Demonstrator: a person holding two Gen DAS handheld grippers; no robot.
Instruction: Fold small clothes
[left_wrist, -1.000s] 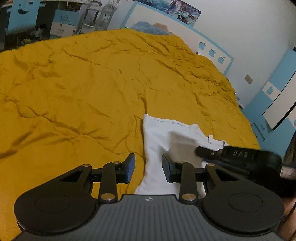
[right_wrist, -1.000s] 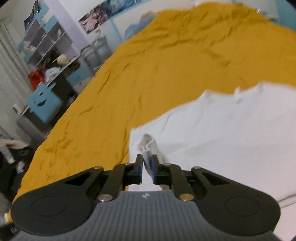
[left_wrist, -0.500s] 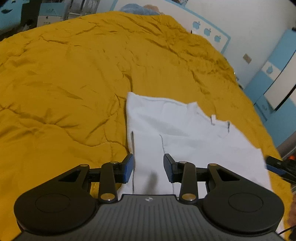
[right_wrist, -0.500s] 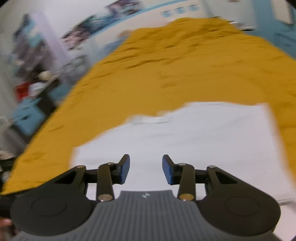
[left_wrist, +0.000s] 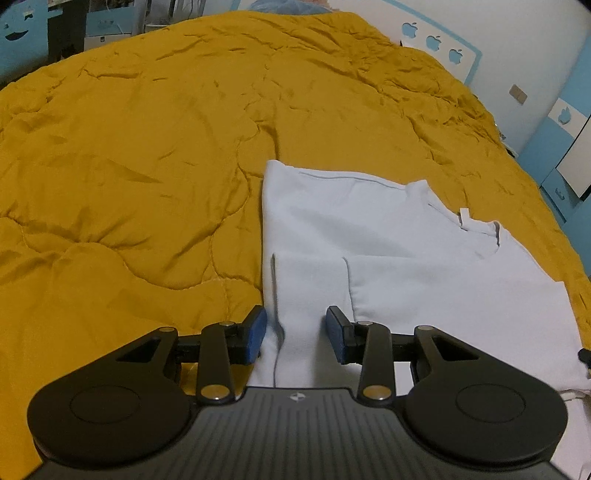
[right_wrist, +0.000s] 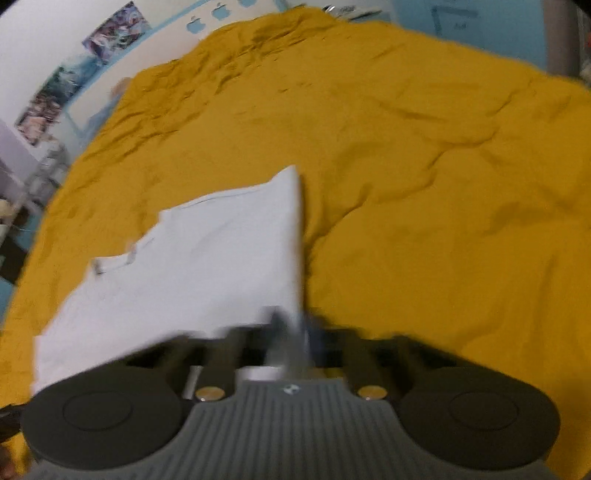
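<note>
A small white t-shirt (left_wrist: 388, 243) lies on the mustard-yellow quilt (left_wrist: 129, 166), its left side folded inward with a sleeve on top. My left gripper (left_wrist: 295, 332) is open, its blue pads either side of the shirt's folded left edge near the hem. In the right wrist view the shirt (right_wrist: 207, 258) is blurred by motion. My right gripper (right_wrist: 291, 332) is at the shirt's right edge near the hem, with jaws close together on the cloth.
The quilt covers the whole bed. A headboard with apple cut-outs (left_wrist: 432, 40) and blue-and-white cupboards (left_wrist: 561, 147) stand beyond the bed. Shelves and posters (right_wrist: 44, 107) line the wall in the right wrist view.
My right gripper let go of the folded sleeve, opened, swung over to the shirt's right edge and closed there. My left gripper stayed open and rose slightly over the left edge.
</note>
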